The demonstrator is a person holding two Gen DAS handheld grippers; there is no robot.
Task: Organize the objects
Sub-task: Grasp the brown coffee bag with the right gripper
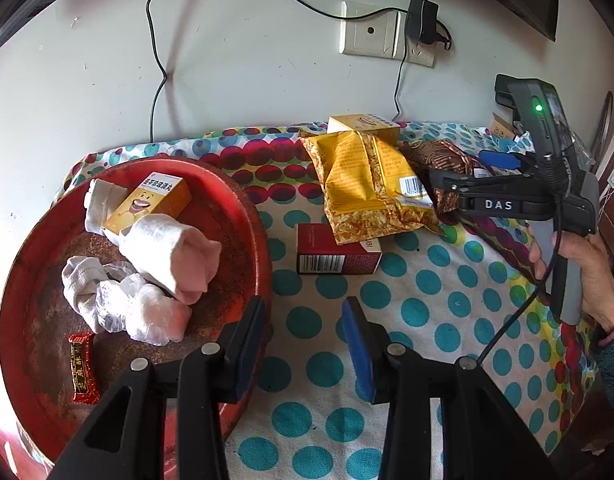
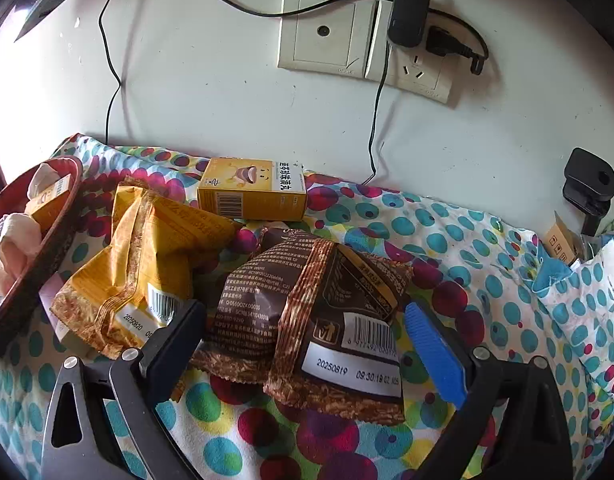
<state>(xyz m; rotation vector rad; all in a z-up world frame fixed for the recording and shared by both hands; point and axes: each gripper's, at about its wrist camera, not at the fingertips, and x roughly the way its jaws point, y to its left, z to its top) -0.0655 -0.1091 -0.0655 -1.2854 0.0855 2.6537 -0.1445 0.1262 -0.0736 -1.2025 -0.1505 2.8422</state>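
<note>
A round red tray (image 1: 263,240) at the left holds a small yellow box (image 1: 151,200), rolled white socks (image 1: 175,256), a crumpled plastic wrap (image 1: 147,312) and a red candy (image 1: 83,368). My left gripper (image 1: 305,344) stands open over the tray's right rim and the dotted cloth, with nothing between its fingers. On the cloth lie a red box (image 1: 335,258), a yellow snack packet (image 2: 147,248), a brown snack packet (image 2: 307,300) and another yellow box (image 2: 251,196). My right gripper (image 2: 307,344) is open wide, with the brown packet between its fingers.
A dotted cloth (image 1: 427,280) covers the table, which ends at the wall behind. Wall sockets (image 2: 327,36) with a black charger (image 2: 409,4) and hanging cables sit above. At the far right are a black clamp-like thing (image 2: 589,188) and a small cardboard box (image 2: 559,244).
</note>
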